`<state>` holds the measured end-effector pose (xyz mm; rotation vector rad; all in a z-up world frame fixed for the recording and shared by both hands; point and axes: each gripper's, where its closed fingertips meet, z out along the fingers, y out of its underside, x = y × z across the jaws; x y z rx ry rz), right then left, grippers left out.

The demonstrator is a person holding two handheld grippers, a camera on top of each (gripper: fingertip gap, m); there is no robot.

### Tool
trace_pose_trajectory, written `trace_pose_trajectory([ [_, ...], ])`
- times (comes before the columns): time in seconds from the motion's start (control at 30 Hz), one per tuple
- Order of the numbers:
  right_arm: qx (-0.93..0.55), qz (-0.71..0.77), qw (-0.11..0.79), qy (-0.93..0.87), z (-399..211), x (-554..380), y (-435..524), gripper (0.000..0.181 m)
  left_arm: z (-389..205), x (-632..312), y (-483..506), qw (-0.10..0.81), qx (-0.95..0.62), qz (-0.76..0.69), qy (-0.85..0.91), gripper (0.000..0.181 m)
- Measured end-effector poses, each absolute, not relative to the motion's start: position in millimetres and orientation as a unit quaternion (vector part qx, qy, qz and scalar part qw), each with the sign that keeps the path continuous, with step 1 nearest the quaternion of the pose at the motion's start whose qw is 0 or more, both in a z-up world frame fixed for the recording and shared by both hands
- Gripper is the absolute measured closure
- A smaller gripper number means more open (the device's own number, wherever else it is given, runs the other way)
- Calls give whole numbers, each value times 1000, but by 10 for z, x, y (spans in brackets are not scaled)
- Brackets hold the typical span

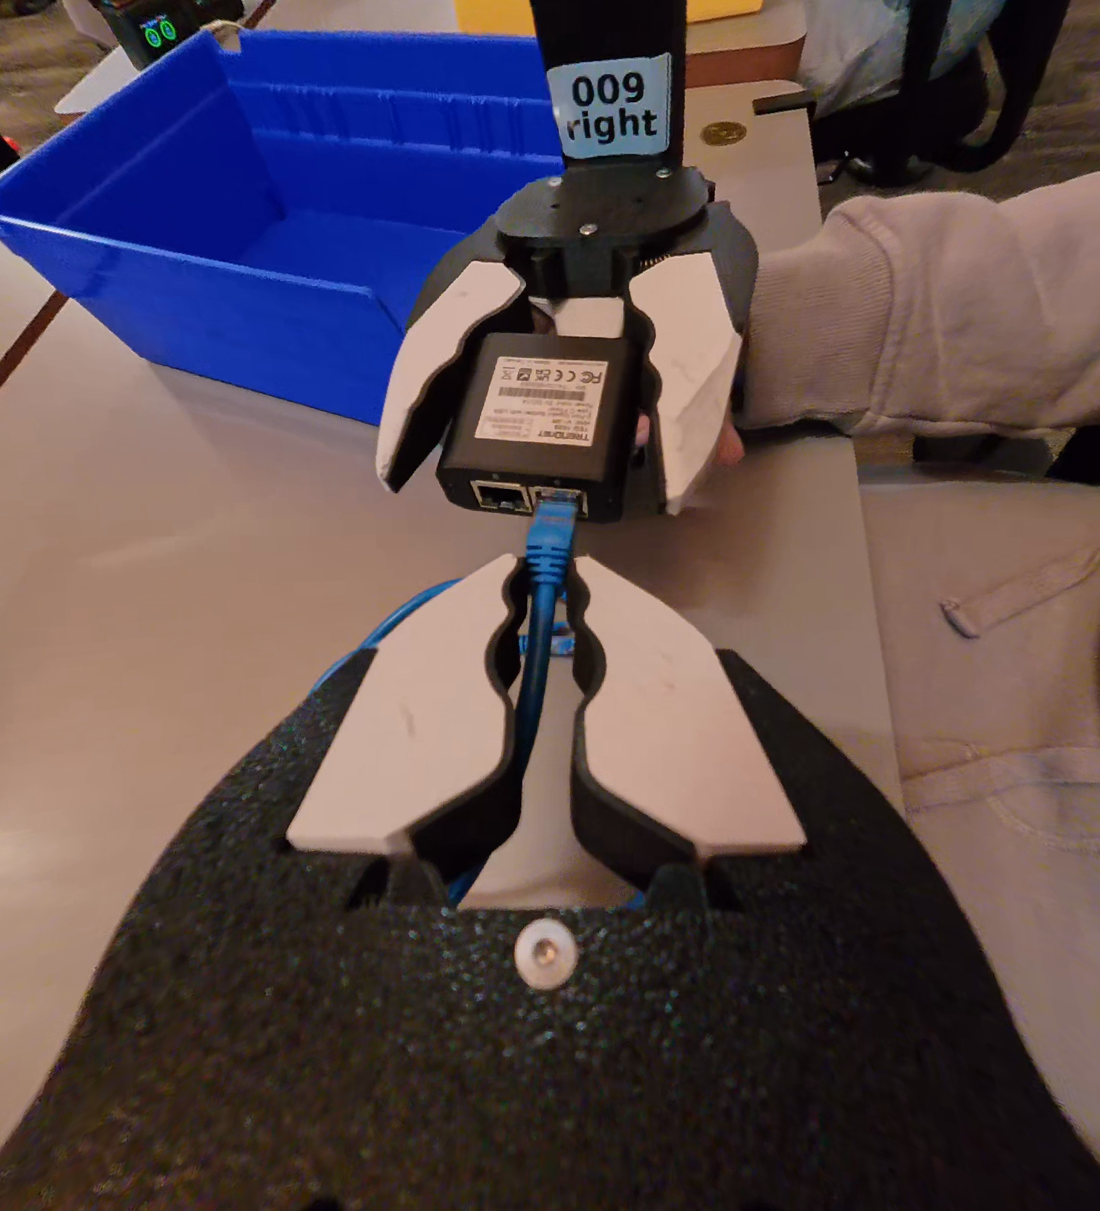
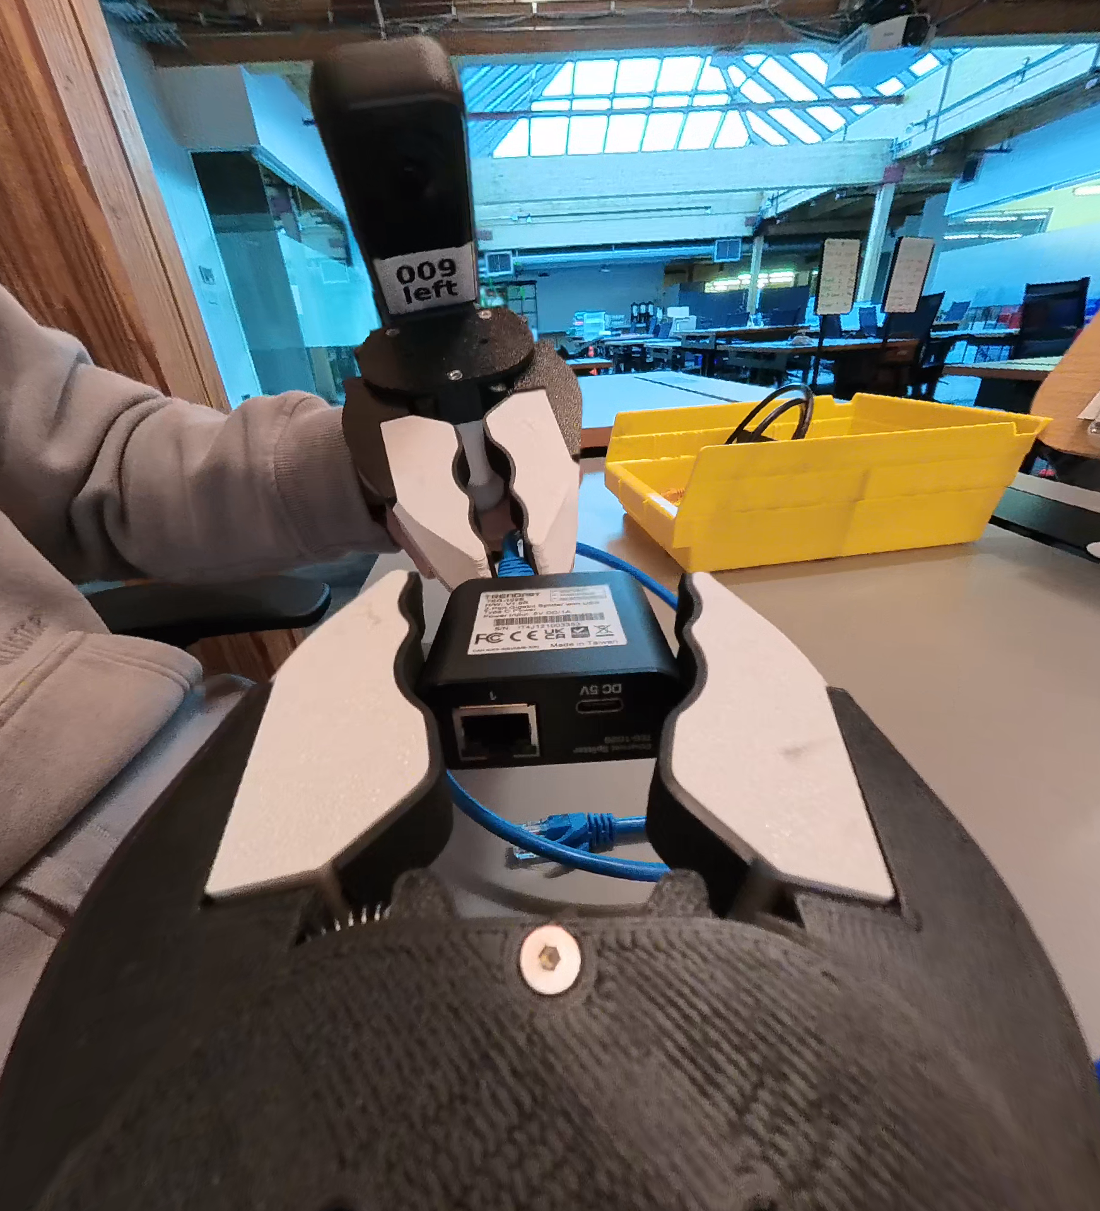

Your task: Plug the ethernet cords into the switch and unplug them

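The black switch (image 1: 544, 406) is held off the table between the fingers of my right gripper (image 1: 537, 491), which is shut on its sides; it also shows in the right wrist view (image 2: 547, 629) inside my right gripper (image 2: 547, 583). A blue ethernet cord (image 1: 550, 544) has its plug in the right-hand port facing my left gripper; the port beside it (image 1: 500, 495) is empty. My left gripper (image 1: 549, 570) is shut on the cord just behind the plug boot, and shows in the right wrist view (image 2: 509, 563). The cord's other plug (image 2: 560, 829) lies loose on the table below the switch.
A blue bin (image 1: 206, 216) stands on the grey table (image 1: 141, 557) at the far left. A yellow bin (image 2: 816, 478) holding a black cable (image 2: 770, 413) stands on the other side. A person's grey sleeve (image 1: 927, 314) reaches in from the right. The grippers are tip to tip, or close to it.
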<state>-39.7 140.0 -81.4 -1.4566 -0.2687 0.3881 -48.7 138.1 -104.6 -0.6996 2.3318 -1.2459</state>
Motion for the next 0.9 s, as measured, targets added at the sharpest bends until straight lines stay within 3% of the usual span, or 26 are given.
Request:
trace_pose_trajectory([
  [0.2, -649, 187, 730, -106, -781, -340, 1373, 107, -996, -432, 1361, 223, -242, -453, 829, 170],
  [0.27, -634, 197, 742, -95, -737, -294, 1336, 107, -871, -433, 1422, 219, -257, -468, 817, 151],
  [0.33, -605, 214, 763, -72, -664, -195, 1264, 107, -591, -438, 1643, 240, -276, -492, 790, 145],
  [0.43, -587, 227, 774, -65, -625, -157, 1213, 107, -185, -344, 2529, 333, -377, -478, 720, 156],
  [0.53, -603, 229, 760, -83, -662, -225, 1253, 107, -350, -340, 4046, 412, -597, -311, 613, 159],
  [0.67, -609, 236, 751, -103, -680, -294, 1257, 107, -969, -305, 4602, 289, -703, -280, 587, 143],
  [0.77, -600, 239, 757, -100, -660, -278, 1233, 107, -1321, -170, 4751, 256, -724, -245, 592, 143],
  [0.87, -592, 238, 764, -96, -641, -257, 1210, 107, -1547, -89, 4745, 217, -730, -236, 604, 153],
  [0.9, -591, 238, 765, -95, -638, -252, 1205, 107, -1563, -65, 4679, 200, -724, -254, 609, 171],
])
